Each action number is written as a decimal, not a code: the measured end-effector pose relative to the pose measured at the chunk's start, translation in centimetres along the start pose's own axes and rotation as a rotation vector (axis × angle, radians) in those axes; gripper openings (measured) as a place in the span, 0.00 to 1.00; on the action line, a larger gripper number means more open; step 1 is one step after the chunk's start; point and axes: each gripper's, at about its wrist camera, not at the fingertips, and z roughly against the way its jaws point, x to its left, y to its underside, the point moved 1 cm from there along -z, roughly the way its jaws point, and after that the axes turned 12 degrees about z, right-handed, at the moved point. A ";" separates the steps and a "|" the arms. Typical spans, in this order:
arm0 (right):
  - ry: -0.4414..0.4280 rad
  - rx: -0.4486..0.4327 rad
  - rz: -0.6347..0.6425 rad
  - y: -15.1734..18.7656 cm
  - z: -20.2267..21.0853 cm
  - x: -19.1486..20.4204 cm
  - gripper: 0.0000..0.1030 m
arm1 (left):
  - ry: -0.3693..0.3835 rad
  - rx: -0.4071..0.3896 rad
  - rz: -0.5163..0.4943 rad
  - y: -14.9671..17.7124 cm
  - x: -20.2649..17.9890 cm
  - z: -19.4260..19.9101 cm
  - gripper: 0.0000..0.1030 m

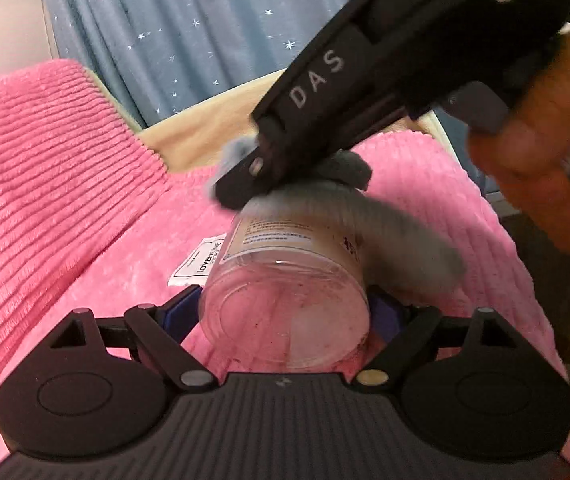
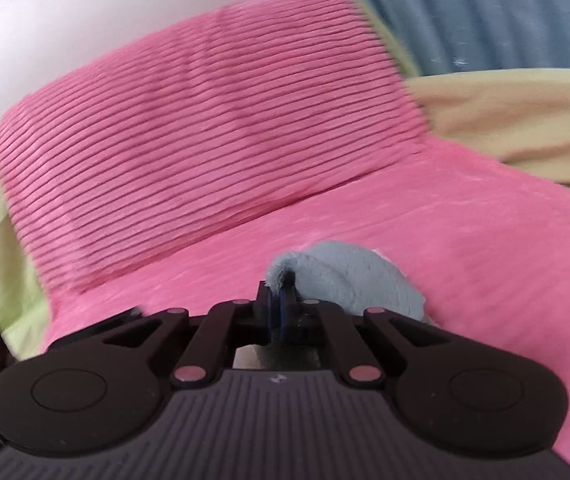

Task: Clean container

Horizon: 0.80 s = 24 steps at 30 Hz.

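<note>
Pink ribbed plush bedding (image 1: pixel 65 184) covers the bed beneath me, with a star-dotted blue curtain (image 1: pixel 189 28) behind it. My left tool (image 1: pixel 285 312) is clamped on the clear plastic jar with a white printed label (image 1: pixel 285 280), its blue pads pressing the jar's sides near the base. The jar lies tipped over, its long axis running away from this camera, base toward the lens and mouth toward the far side. My right tool (image 1: pixel 241 192) comes in from the upper right, pinched tight on a grey fluffy cloth (image 1: pixel 349 172) that rests against the jar's far end. Only the right wrist view shows the cloth (image 2: pixel 345 276) gripped between the nearly closed pads; the jar itself is hidden there.
</note>
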 end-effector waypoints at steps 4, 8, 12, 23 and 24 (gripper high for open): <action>-0.148 0.040 0.014 0.2 -0.1 1.7 0.03 | 0.005 0.002 0.019 0.0 0.4 -0.2 0.84; -0.157 0.053 0.065 0.0 -0.5 2.3 0.01 | -0.004 0.003 0.011 0.0 0.5 -0.2 0.83; 0.048 -0.007 -0.018 -0.5 0.1 -0.8 0.01 | 0.001 -0.004 0.008 0.0 0.3 -0.1 0.83; 0.051 -0.012 -0.029 -0.3 0.6 -0.4 0.01 | 0.157 0.035 0.368 -0.3 4.7 -0.7 0.84; 0.021 -0.005 -0.025 -0.3 0.6 0.0 0.03 | 0.150 0.032 0.353 -0.5 4.8 -0.9 0.84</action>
